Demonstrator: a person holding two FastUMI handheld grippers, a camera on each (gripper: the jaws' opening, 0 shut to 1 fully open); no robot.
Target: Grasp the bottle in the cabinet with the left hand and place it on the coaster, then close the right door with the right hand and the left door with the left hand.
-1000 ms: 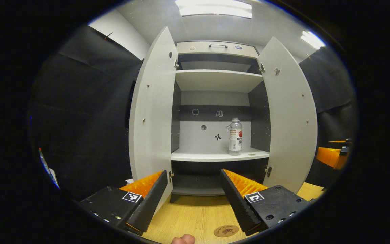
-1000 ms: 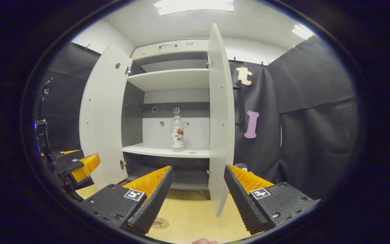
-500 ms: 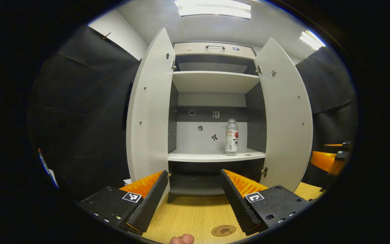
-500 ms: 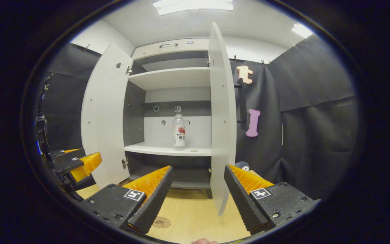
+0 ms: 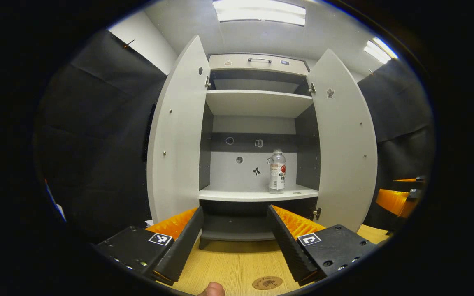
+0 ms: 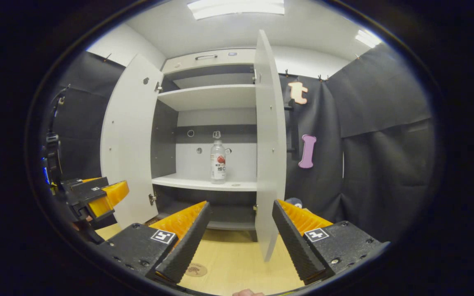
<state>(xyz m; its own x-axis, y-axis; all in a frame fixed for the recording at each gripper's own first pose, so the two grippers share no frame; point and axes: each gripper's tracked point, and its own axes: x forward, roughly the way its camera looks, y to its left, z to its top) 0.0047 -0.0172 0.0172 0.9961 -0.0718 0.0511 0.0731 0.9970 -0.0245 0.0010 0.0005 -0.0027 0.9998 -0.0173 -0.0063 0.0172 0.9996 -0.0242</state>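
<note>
A tall cabinet (image 5: 257, 102) is seen standing on a wooden worktop (image 5: 233, 263), with both doors swung wide open. In the left gripper view, the left door (image 5: 175, 135) is seen at 9 o'clock of the opening and the right door (image 5: 344, 139) at 3 o'clock. In the right gripper view the cabinet (image 6: 208, 98) is seen from the right side, so that the right door (image 6: 268, 144) is presented nearly edge-on and the left door (image 6: 128, 139) is shown broadly.

Two shelves are seen inside. The bottle (image 5: 277, 171) is stood upright on the lower shelf (image 5: 253, 193), toward its right end, near the back wall; in the right gripper view the bottle (image 6: 217, 161) is seen on the same shelf (image 6: 204, 183).

The left gripper (image 5: 235, 240) is held low in front of the cabinet, above the worktop, with its fingers spread wide and nothing between them. It is also seen at 9 o'clock in the right gripper view (image 6: 97, 197). The right gripper (image 6: 239, 236) is likewise held with fingers spread apart and empty, the edge of the right door being framed between them but farther off. It is glimpsed at 3 o'clock in the left gripper view (image 5: 401, 195).

A round coaster (image 5: 267, 282) is laid on the worktop at 6 o'clock, just beside the left gripper's right finger, well apart from the bottle; in the right gripper view it (image 6: 195, 269) is partly hidden by a finger.
</note>
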